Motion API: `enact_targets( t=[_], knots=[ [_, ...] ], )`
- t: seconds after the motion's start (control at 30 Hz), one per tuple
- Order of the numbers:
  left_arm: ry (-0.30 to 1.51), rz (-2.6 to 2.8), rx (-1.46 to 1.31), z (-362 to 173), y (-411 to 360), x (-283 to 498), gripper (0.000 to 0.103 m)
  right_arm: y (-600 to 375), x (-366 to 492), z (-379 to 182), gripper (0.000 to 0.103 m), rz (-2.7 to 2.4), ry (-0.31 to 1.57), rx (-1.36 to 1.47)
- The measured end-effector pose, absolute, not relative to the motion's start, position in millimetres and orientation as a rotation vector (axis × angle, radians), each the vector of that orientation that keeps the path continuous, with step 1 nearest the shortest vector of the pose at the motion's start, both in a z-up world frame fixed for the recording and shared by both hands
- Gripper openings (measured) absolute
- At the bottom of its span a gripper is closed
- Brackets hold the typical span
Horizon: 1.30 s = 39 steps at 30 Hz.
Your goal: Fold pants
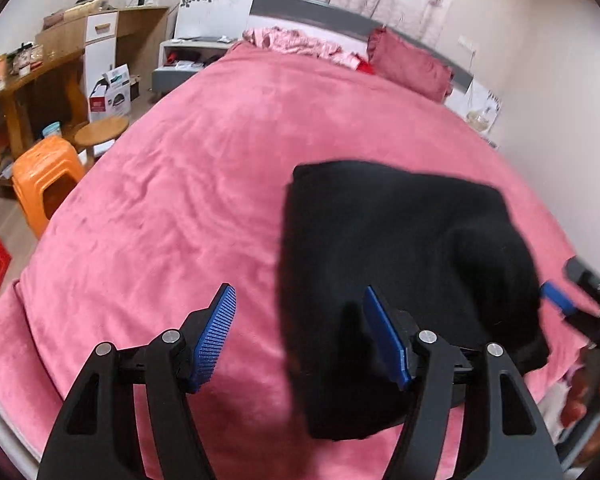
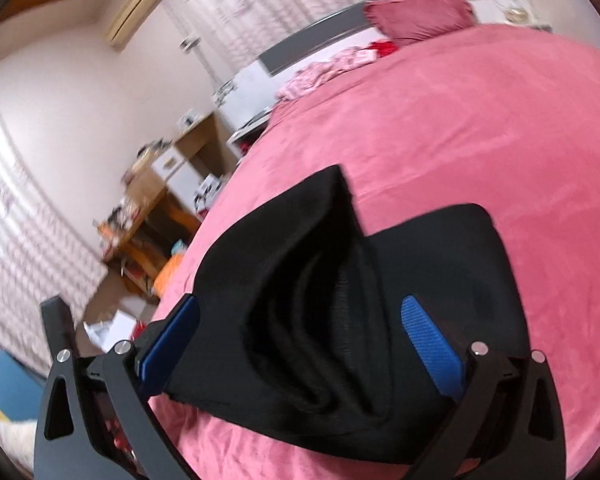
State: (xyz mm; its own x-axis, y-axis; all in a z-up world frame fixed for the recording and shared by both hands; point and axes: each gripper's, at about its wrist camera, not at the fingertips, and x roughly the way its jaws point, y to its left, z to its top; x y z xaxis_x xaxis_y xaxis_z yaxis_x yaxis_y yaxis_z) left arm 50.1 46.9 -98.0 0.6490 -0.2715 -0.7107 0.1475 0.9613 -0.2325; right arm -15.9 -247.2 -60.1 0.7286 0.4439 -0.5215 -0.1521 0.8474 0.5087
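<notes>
The left gripper (image 1: 300, 336) has its blue-padded fingers (image 1: 216, 336) spread apart with nothing between them, hanging over the near left edge of the black pants (image 1: 412, 248). The right gripper (image 2: 300, 352) also stands wide apart, the pants lying below and between its pads without being pinched. The pants sit folded into a compact dark bundle on the near part of the pink bedspread (image 1: 188, 184), long axis running from near to far, one corner peaked up at the far end. A dark red pillow (image 1: 412, 64) lies at the headboard, an orange stool (image 1: 46, 184) at the bed's left.
</notes>
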Motion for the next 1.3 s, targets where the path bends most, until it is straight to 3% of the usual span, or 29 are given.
enact_targets(
  t=[0.1, 0.17, 0.2, 0.27, 0.4, 0.57, 0.63, 0.67, 0.77, 0.8, 0.87, 1.0, 1.13, 1.3],
  knots=[
    [0.851, -0.248, -0.113, -107.1, 39.3, 52.4, 0.065, -227.1, -6.8, -66.4, 0.047, 0.361, 0.742, 0.367],
    [0.843, -0.257, -0.095, -106.4, 34.9, 55.5, 0.065, -212.8, 5.0, -80.3, 0.036, 0.364, 0.835, 0.311],
    [0.840, -0.260, -0.089, -106.8, 33.7, 52.1, 0.065, -209.1, 9.0, -83.9, 0.023, 0.362, 0.858, 0.299],
    [0.833, -0.262, -0.078, -107.4, 35.6, 45.6, 0.065, -206.4, 14.5, -89.1, 0.011, 0.355, 0.891, 0.285],
    [0.790, -0.265, -0.093, -97.4, 37.5, 39.6, 0.065, -226.6, 1.7, -74.6, 0.011, 0.366, 0.872, 0.451],
    [0.770, -0.309, -0.103, -95.7, 34.0, 40.8, 0.074, -254.1, -1.9, -88.4, 0.011, 0.341, 0.935, 0.611],
    [0.815, -0.306, -0.070, -104.7, 29.8, 45.5, 0.074, -260.2, 1.0, -107.3, 0.020, 0.288, 0.988, 0.614],
    [0.852, -0.309, -0.053, -112.3, 27.4, 48.7, 0.074, -261.6, 1.6, -108.5, 0.025, 0.300, 0.980, 0.626],
    [0.878, -0.305, -0.066, -117.6, 30.7, 51.1, 0.074, -267.4, -3.5, -89.3, 0.090, 0.310, 0.887, 0.630],
    [0.881, -0.307, -0.077, -118.0, 32.1, 51.9, 0.076, -269.9, -5.6, -80.9, 0.093, 0.295, 0.834, 0.616],
    [0.888, -0.300, -0.094, -119.3, 34.0, 53.2, 0.078, -274.2, -5.2, -66.5, 0.093, 0.274, 0.761, 0.549],
    [0.888, -0.288, -0.081, -118.9, 31.6, 51.9, 0.079, -269.4, 12.0, -78.2, 0.093, 0.218, 0.852, 0.417],
    [0.898, -0.235, -0.039, -115.5, 26.6, 52.6, 0.087, -271.3, 20.0, -102.0, 0.093, 0.203, 0.884, 0.485],
    [0.915, -0.223, -0.042, -116.4, 23.9, 55.4, 0.087, -256.8, 25.6, -104.6, 0.062, 0.283, 0.891, 0.460]
  ],
)
